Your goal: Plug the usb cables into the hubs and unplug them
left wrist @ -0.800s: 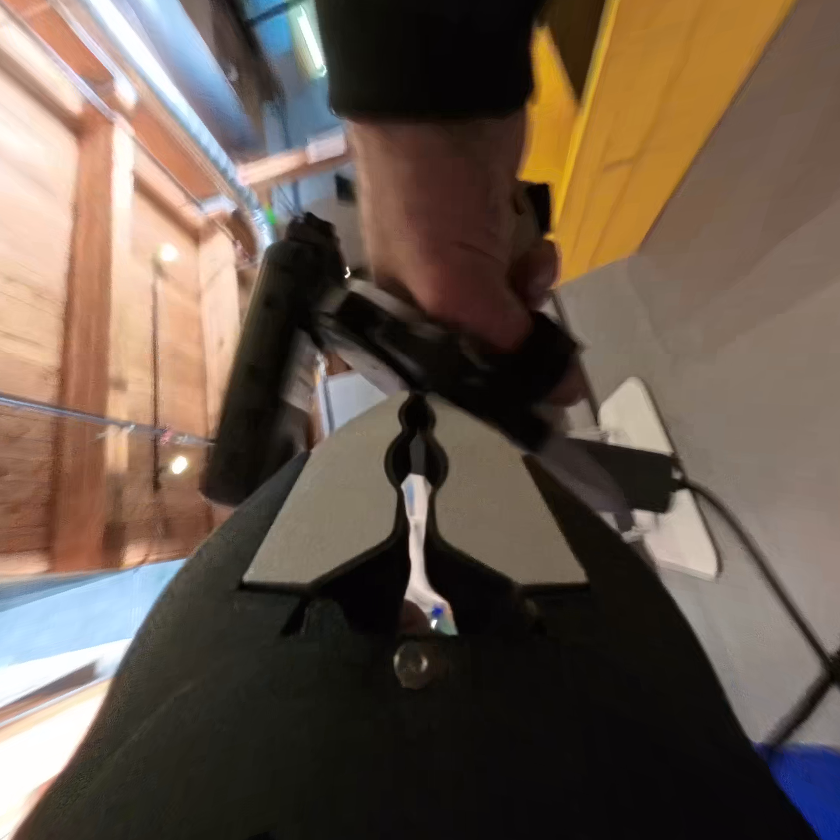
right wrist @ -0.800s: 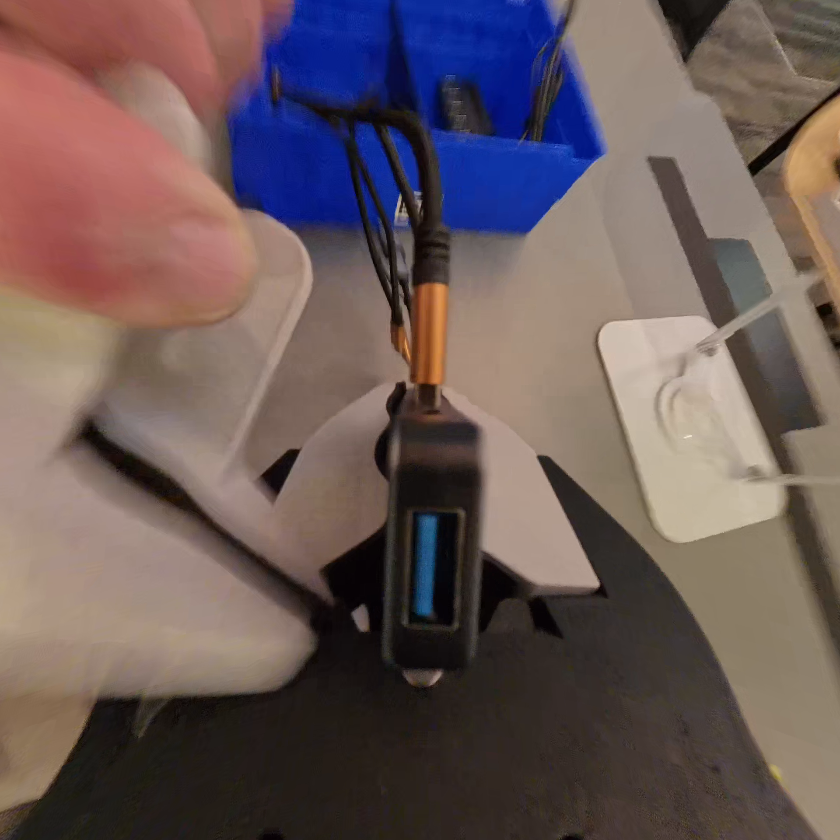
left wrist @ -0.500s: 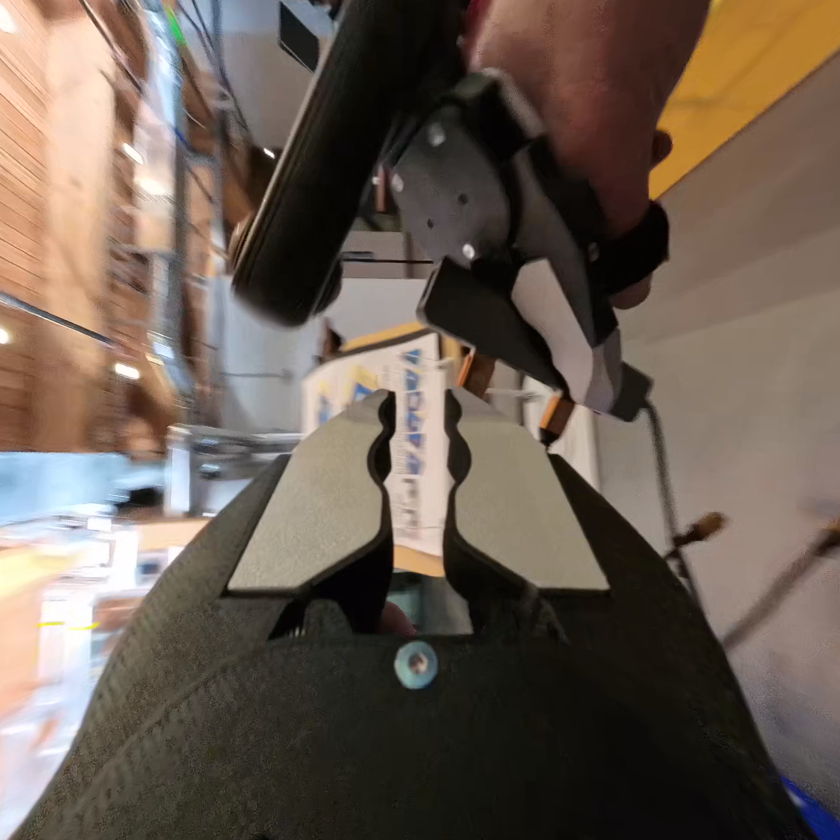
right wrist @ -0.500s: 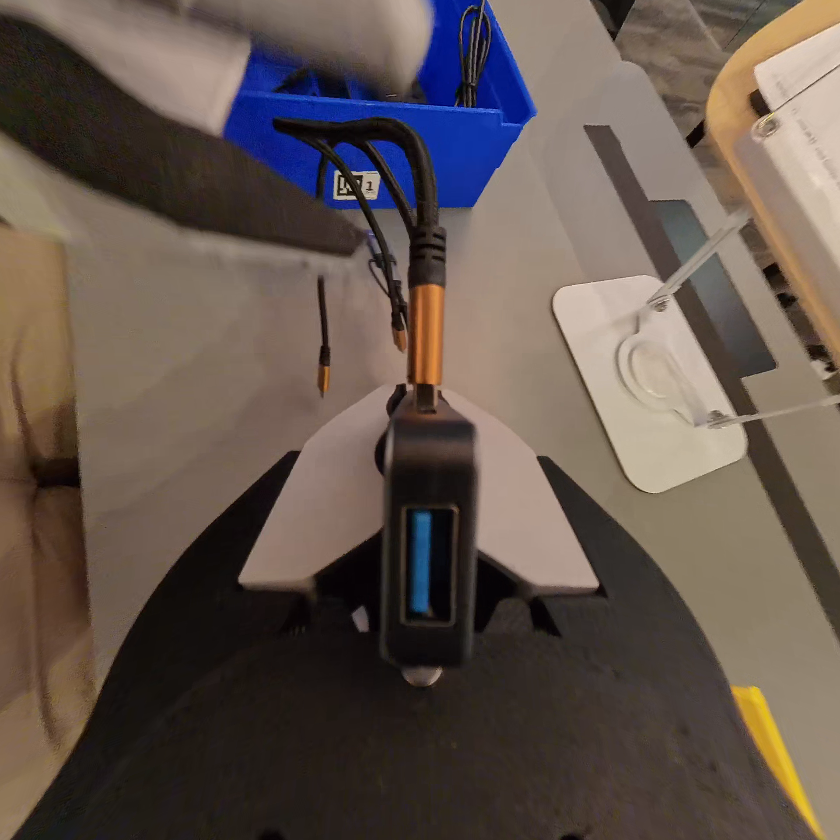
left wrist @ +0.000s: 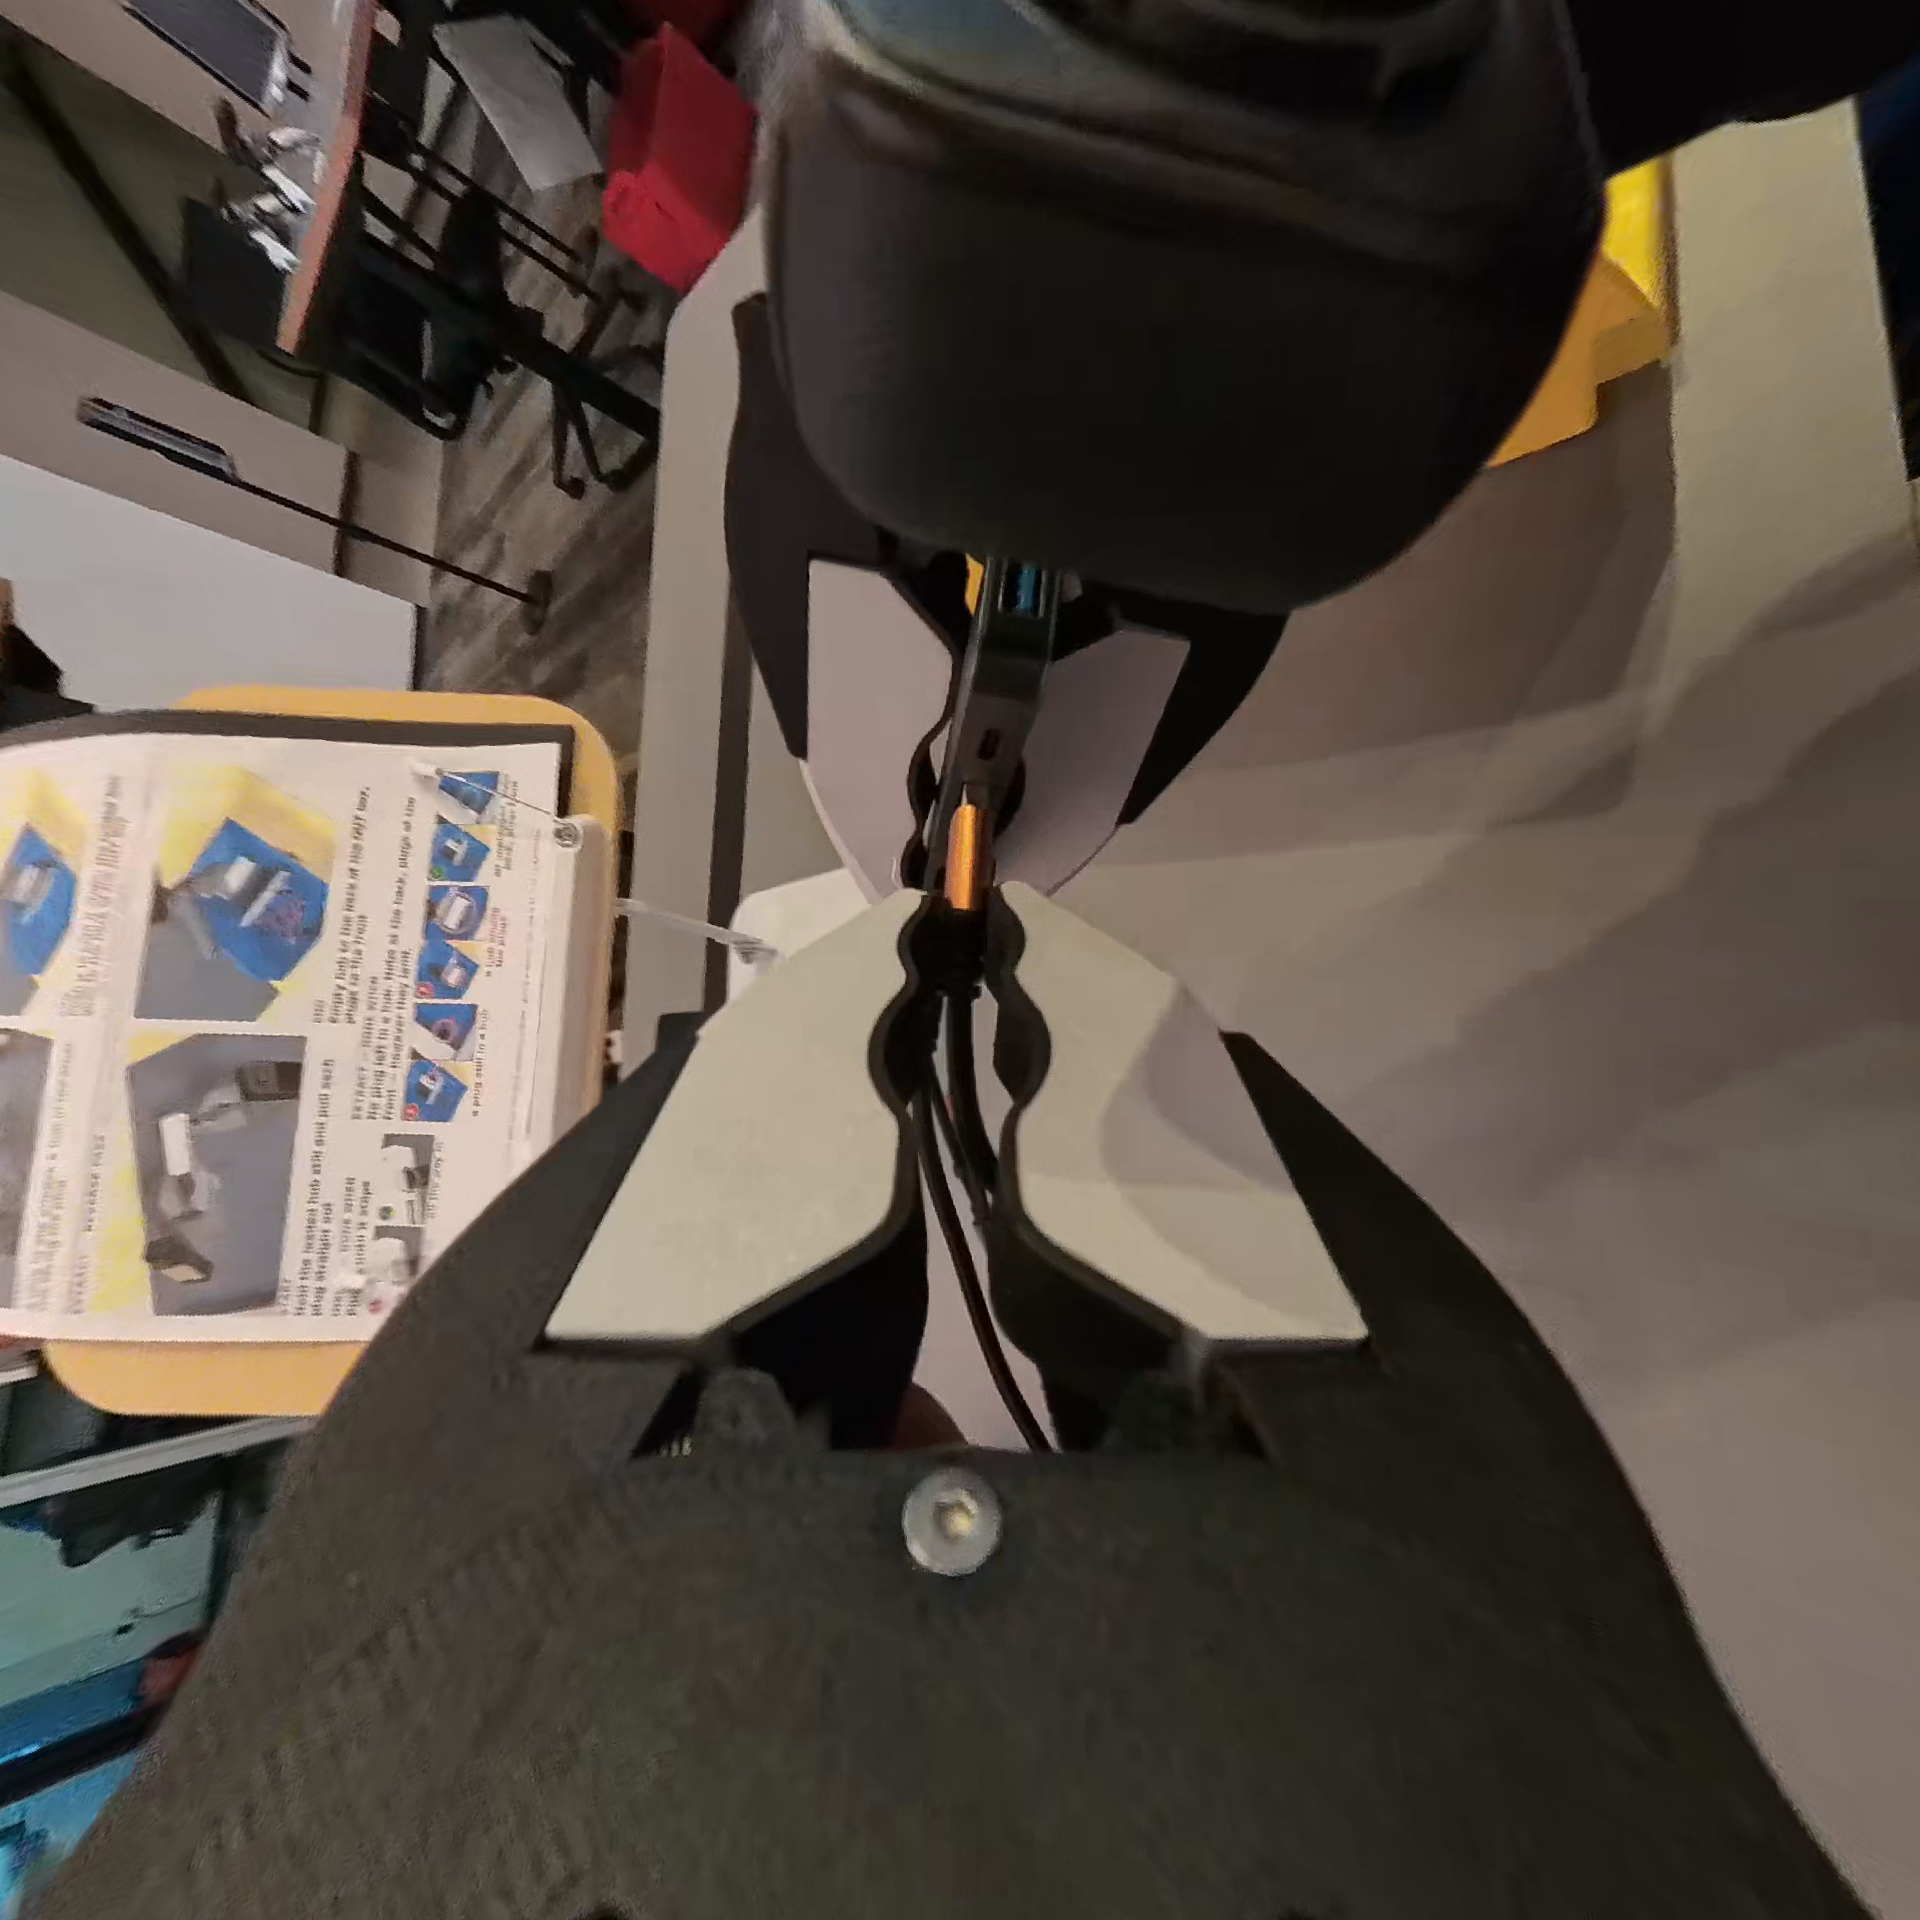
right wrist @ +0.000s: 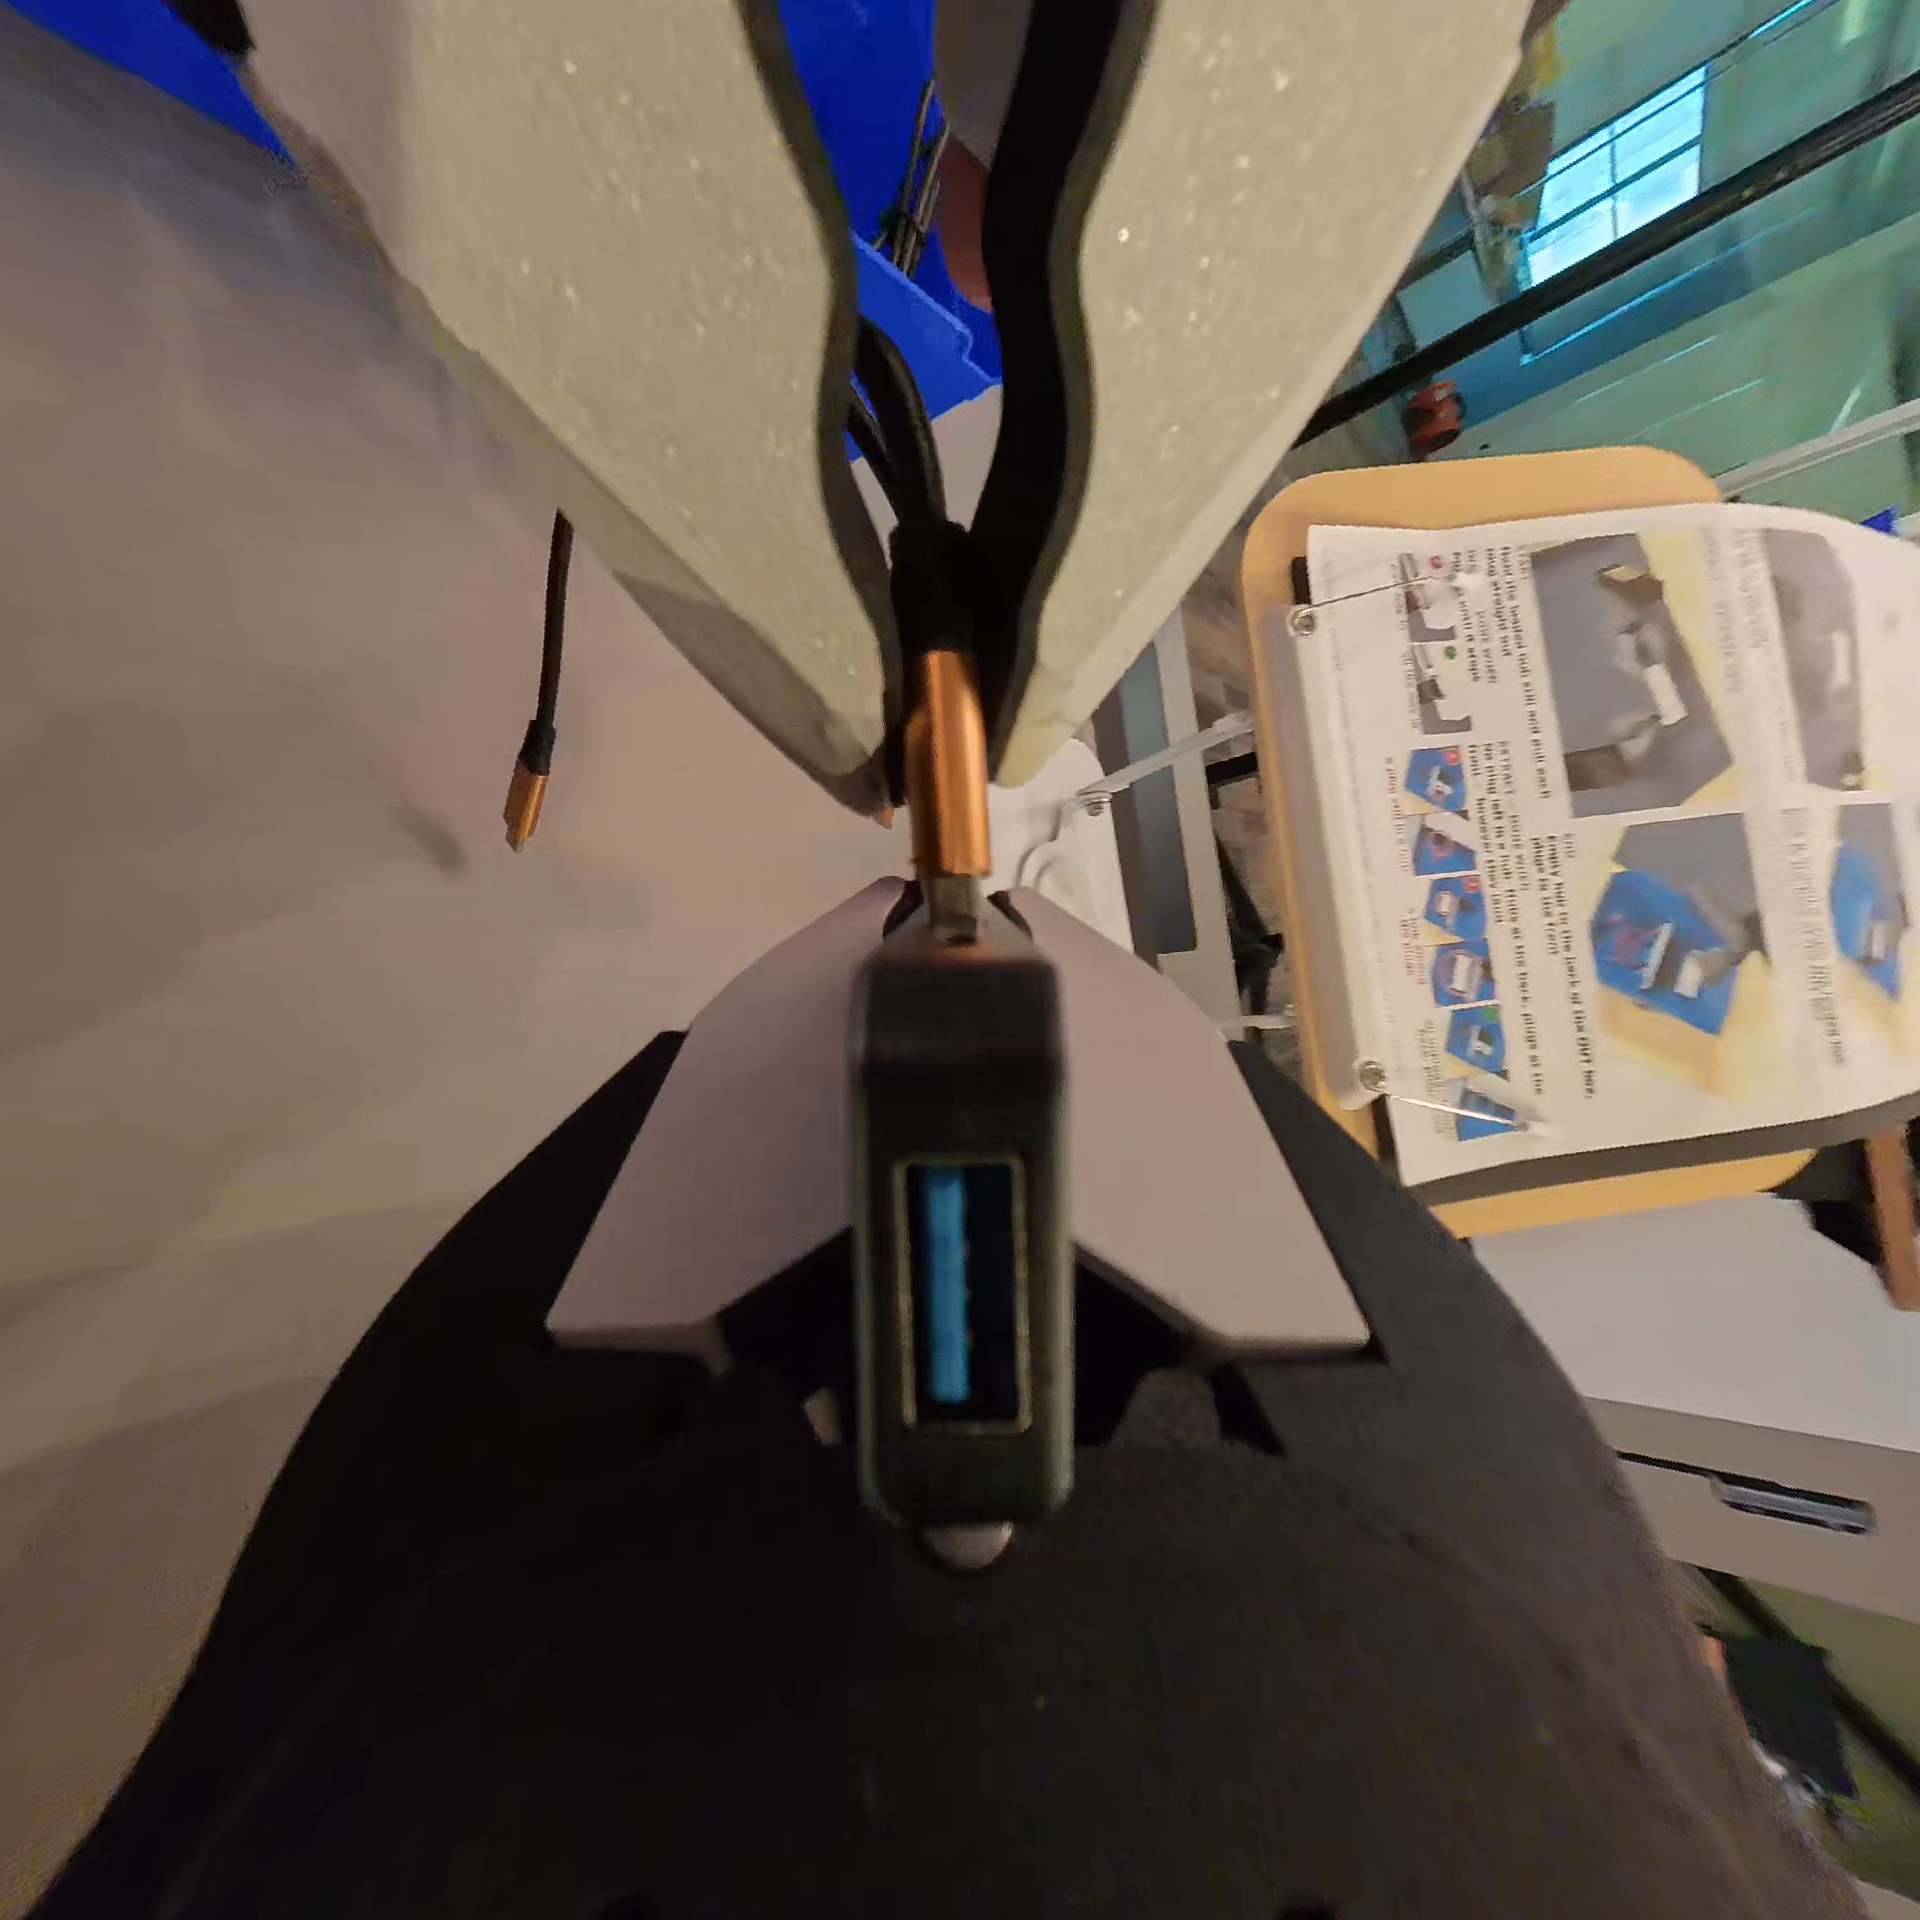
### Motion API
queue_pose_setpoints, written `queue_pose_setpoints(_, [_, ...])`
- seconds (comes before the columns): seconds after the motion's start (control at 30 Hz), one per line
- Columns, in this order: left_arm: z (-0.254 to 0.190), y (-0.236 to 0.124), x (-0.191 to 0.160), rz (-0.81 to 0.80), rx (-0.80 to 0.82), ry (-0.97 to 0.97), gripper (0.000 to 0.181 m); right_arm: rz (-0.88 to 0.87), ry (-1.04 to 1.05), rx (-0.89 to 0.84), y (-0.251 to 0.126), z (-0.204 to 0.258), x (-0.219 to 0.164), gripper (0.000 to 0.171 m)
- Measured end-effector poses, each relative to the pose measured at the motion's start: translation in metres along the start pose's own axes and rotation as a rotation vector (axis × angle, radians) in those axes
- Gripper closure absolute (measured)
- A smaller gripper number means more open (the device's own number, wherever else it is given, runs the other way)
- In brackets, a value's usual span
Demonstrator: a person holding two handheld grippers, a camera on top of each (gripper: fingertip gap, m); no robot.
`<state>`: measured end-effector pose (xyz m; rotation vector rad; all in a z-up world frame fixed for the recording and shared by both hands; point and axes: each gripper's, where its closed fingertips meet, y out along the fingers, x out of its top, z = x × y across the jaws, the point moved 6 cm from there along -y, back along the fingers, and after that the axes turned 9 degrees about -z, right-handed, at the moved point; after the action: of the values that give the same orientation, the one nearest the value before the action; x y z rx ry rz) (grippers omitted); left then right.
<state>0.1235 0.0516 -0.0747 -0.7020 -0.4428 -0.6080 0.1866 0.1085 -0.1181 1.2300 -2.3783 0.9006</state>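
Note:
My right gripper (right wrist: 951,894) is shut on a small black hub (right wrist: 961,1195) whose blue port faces the camera. An orange-sleeved usb plug (right wrist: 945,769) sits in the hub's far end, and its black cable (right wrist: 904,436) runs away from it. My left gripper (right wrist: 948,779) comes in from the opposite side, tip to tip with the right one. In the left wrist view, my left gripper (left wrist: 956,920) is shut on the cable's black collar just behind the orange plug (left wrist: 961,857). The hub (left wrist: 1003,665) is clamped in my right gripper (left wrist: 971,883) beyond it.
A second loose cable end with an orange plug (right wrist: 530,779) hangs at the left. A blue bin (right wrist: 914,312) lies behind the fingers. A printed instruction sheet on a stand (left wrist: 270,1029) is beside the grey table (left wrist: 1558,935). A yellow bin (left wrist: 1600,312) lies beyond. Left tips to right tips: about 6 centimetres.
My left gripper was open and off to the side. It has swung round to face the right gripper and closed on the cable behind the orange plug. The right gripper still holds the hub.

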Motion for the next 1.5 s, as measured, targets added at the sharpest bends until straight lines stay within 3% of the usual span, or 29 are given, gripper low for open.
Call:
queue_pose_setpoints(0.2, [-0.002, -0.006, 0.009, -0.01, 0.067, 0.137, 0.174, 0.044, -0.119, -0.047, -0.008, -0.005, 0.008, 0.159])
queue_pose_setpoints(0.5, [-0.005, -0.002, -0.001, 0.019, 0.135, 0.187, 0.174, 0.062, -0.081, -0.051, 0.0, -0.003, 0.005, 0.159])
queue_pose_setpoints(0.67, [-0.008, -0.004, -0.007, -0.026, 0.199, 0.219, 0.174, -0.002, -0.039, -0.014, -0.01, -0.005, 0.005, 0.143])
queue_pose_setpoints(0.77, [-0.009, -0.007, -0.01, -0.058, 0.174, 0.243, 0.174, -0.041, -0.047, 0.008, -0.018, -0.006, 0.01, 0.143])
queue_pose_setpoints(0.9, [-0.006, -0.01, -0.003, -0.143, 0.15, 0.219, 0.174, -0.046, -0.118, 0.014, -0.019, -0.002, 0.021, 0.16])
queue_pose_setpoints(1.0, [-0.002, -0.01, -0.005, -0.144, 0.161, 0.142, 0.173, -0.028, -0.085, -0.005, -0.021, -0.006, 0.021, 0.16])
queue_pose_setpoints(1.07, [0.007, -0.017, -0.003, -0.145, 0.236, 0.111, 0.155, 0.009, -0.051, -0.022, -0.027, -0.015, 0.017, 0.161])
queue_pose_setpoints(1.2, [0.024, -0.041, -0.008, -0.167, 0.36, -0.002, 0.132, 0.097, 0.064, -0.254, -0.068, -0.062, -0.003, 0.161])
queue_pose_setpoints(1.33, [0.023, -0.053, -0.029, -0.139, 0.429, -0.083, 0.146, 0.307, 0.135, -0.536, -0.124, -0.106, -0.034, 0.16])
queue_pose_setpoints(1.5, [0.009, -0.053, -0.052, -0.103, 0.428, -0.154, 0.148, 0.631, 0.163, -0.612, -0.163, -0.11, -0.091, 0.16])
